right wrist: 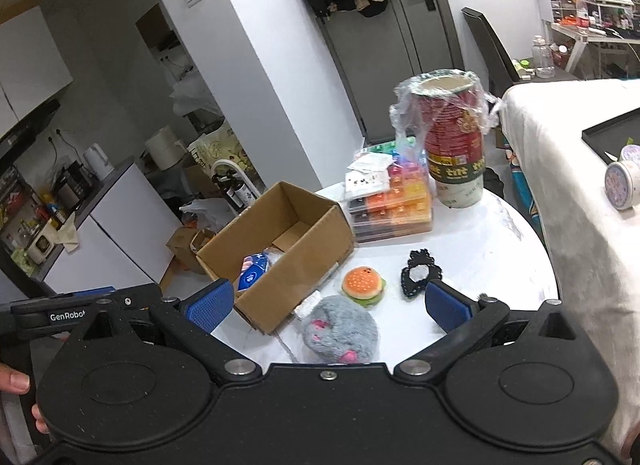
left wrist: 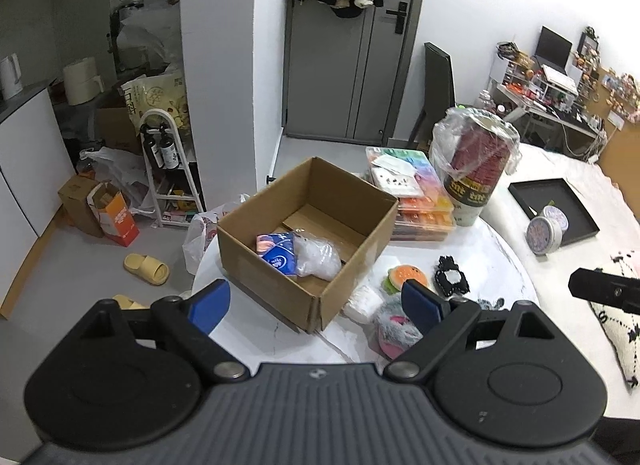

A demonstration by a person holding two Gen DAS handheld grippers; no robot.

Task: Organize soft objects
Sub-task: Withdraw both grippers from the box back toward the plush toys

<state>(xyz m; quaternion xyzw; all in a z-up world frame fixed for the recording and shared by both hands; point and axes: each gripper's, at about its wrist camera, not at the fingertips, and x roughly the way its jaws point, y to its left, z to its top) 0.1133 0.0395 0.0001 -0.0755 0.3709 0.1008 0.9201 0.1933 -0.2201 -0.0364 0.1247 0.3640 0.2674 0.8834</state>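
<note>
**Grey plush sits just ahead of the right tongs, box off to their left**

Both tongs stand released with nothing between their blue pads. The right gripper (right wrist: 326, 303) hangs over the near edge of the round white table (right wrist: 492, 241), and the grey plush toy (right wrist: 340, 331) lies directly in front of it, low between the two spread fingers though nearer the left one, touching neither. That plush is a rounded lump with no clear long axis, so I judge it can be taken from almost any angle. Beyond it, a little further from the tongs, sits the burger toy (right wrist: 364, 285), and to the right of that the black frilly piece (right wrist: 420, 275).

The left gripper (left wrist: 316, 303) looks mostly at the cardboard box (left wrist: 308, 233), which fills the gap between its fingers; the same plush shows just inside its right finger, partly hidden behind it. So the right hand seems the nearer and squarer to the loose toys, the left to the box.

The box stands open on the table, left of the right tongs and touching nothing of the toys that I can make out. Inside lie a blue tissue pack (left wrist: 276, 251) and a clear plastic bag (left wrist: 318, 259). A small white packet (left wrist: 362, 301) rests against the box's near corner.

Behind are a stack of coloured cases (right wrist: 390, 205) and wrapped paper cups (right wrist: 454, 137). Around is a cluttered flat: grey door (left wrist: 352, 65), coats hanging, a bed to the right.
</note>
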